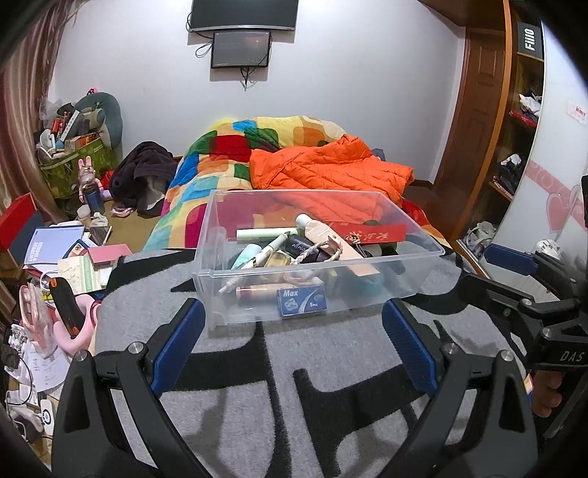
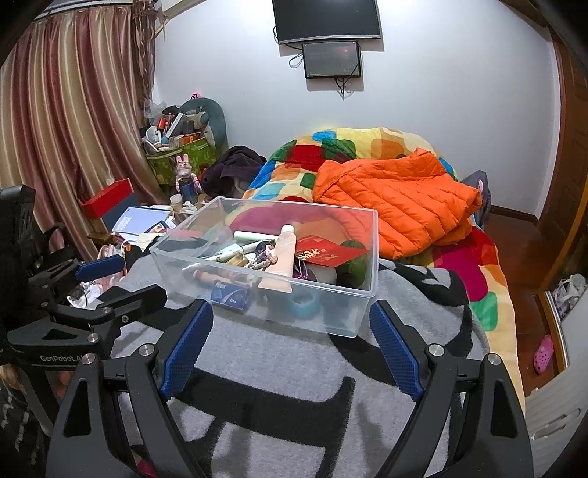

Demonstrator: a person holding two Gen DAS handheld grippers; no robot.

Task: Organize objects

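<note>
Clear plastic bin sits on a grey blanket with black markings, spread over the near end of the bed. Behind it, an orange puffer jacket lies on a multicoloured quilt. To the left, below bed level, a cluttered heap: papers, a red box, a green bag stuffed with odds and ends, a dark garment. Curtains hang on that side; two dark screens are on the wall.

Bin contents jumbled: a beige tube, a red envelope with gold lettering, a pale green tube, a white pen-like item, a small blue box marked "Max" against the near wall, a light blue ring-shaped item, something green and round in the far right corner.

Left gripper hangs just short of the bin's near wall, jaws apart, nothing between them. Right gripper likewise, jaws spread wide and empty, facing the bin's near corner. Each gripper shows at the edge of the other's view. Bare blanket lies between grippers and bin.
</note>
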